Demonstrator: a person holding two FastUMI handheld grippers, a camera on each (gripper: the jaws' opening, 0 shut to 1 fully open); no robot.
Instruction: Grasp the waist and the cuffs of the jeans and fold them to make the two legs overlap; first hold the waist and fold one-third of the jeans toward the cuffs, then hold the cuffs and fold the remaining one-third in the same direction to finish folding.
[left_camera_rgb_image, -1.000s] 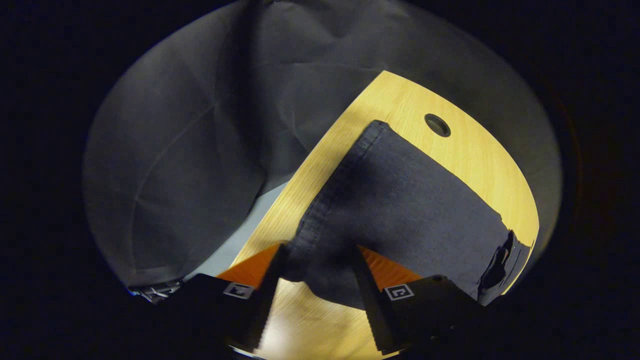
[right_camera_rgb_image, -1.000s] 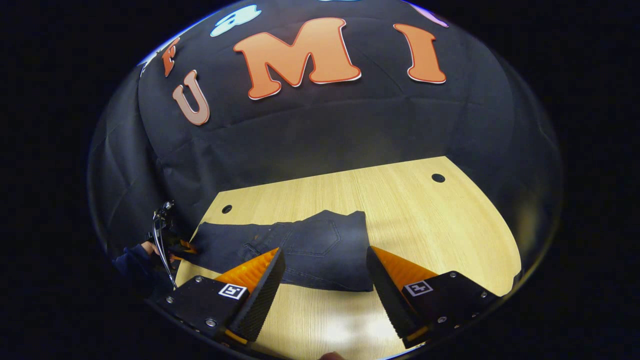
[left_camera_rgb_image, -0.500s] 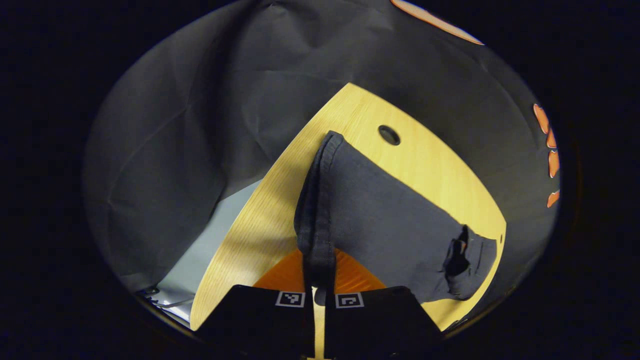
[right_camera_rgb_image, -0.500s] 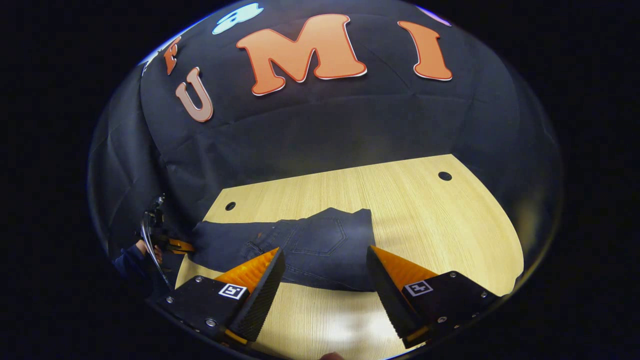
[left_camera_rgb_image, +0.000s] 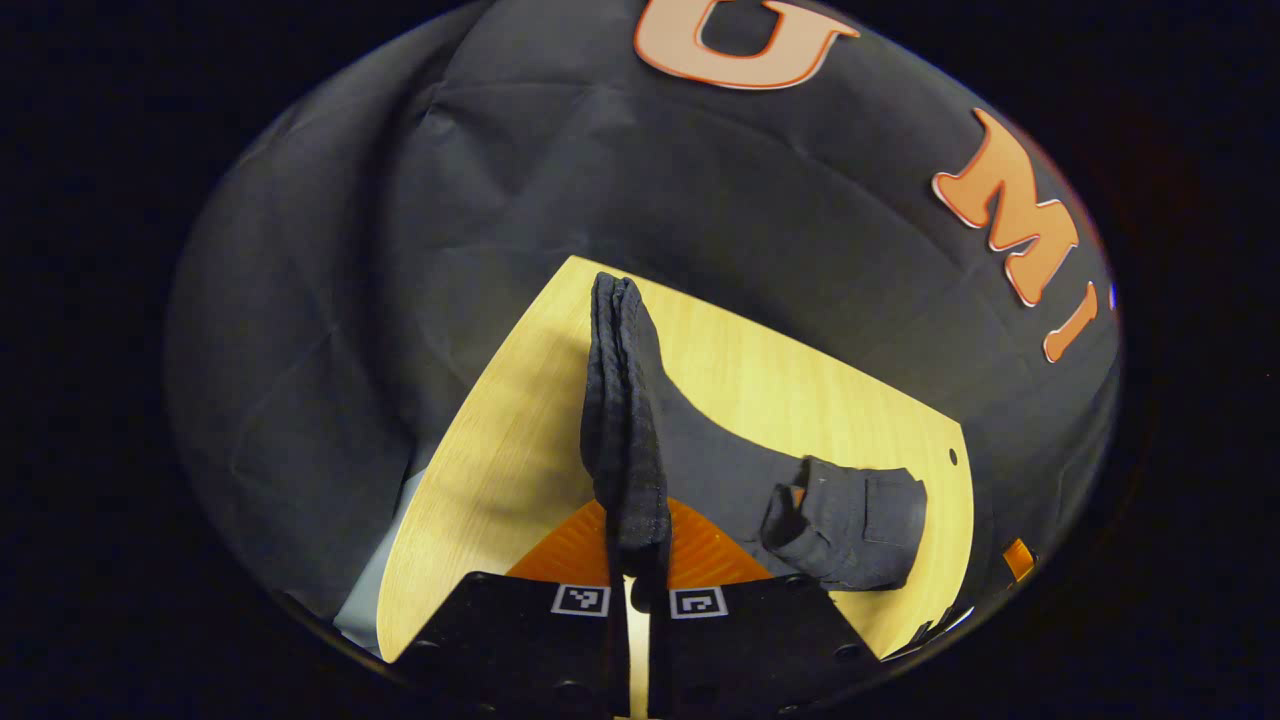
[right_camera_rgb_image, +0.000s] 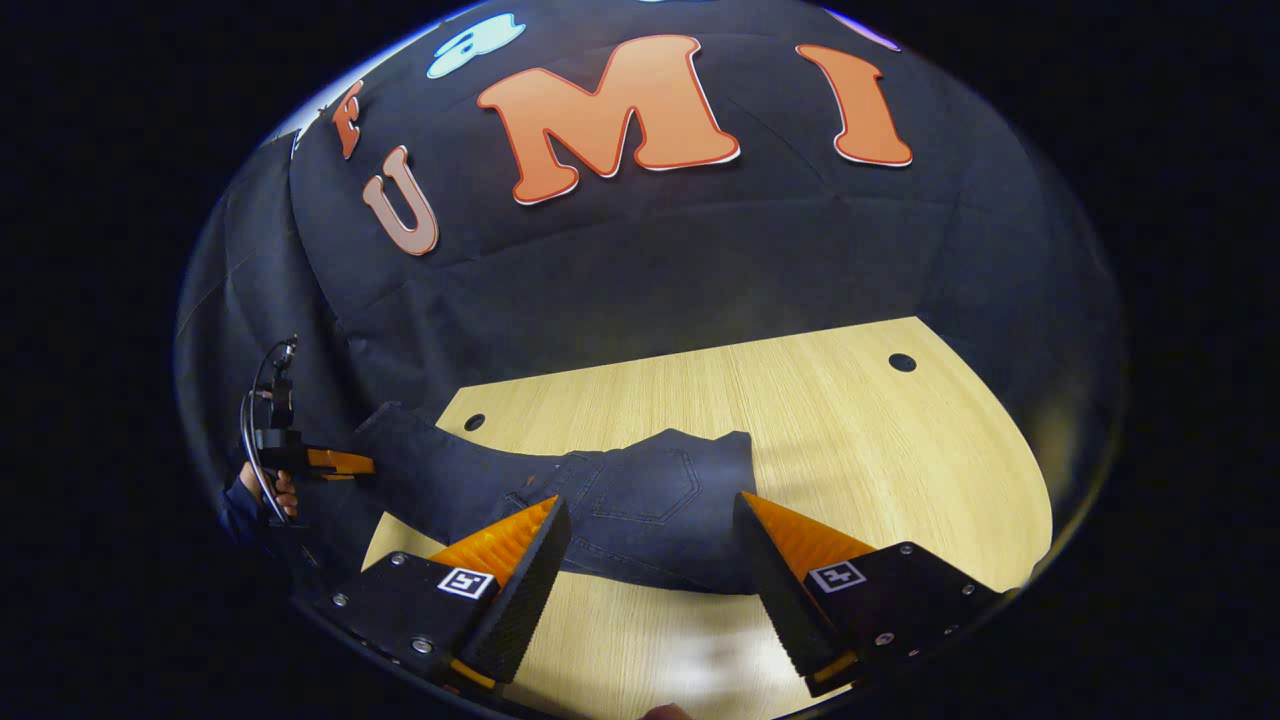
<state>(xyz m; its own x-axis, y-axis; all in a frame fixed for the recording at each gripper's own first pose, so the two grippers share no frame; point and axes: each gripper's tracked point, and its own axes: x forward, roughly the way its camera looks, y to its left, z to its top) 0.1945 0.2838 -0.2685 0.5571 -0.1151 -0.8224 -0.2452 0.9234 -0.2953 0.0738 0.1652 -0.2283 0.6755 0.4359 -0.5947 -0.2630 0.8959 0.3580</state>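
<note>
I have my left gripper (left_camera_rgb_image: 632, 560) clamped on the cuffs (left_camera_rgb_image: 622, 420), jeans (right_camera_rgb_image: 620, 500) stretching toward my right gripper (right_camera_rgb_image: 650, 560), jaws open above the worktop (right_camera_rgb_image: 850, 430).

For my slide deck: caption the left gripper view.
Left gripper shut on the jeans' cuff end, lifting it above the wooden table.

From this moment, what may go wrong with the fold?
1. The left gripper pinches only the hem of the cuffs; the heavy cloth may slip out as it is lifted.
2. The right gripper is open above the waist, holding nothing, so the jeans may drag across the table.
</note>
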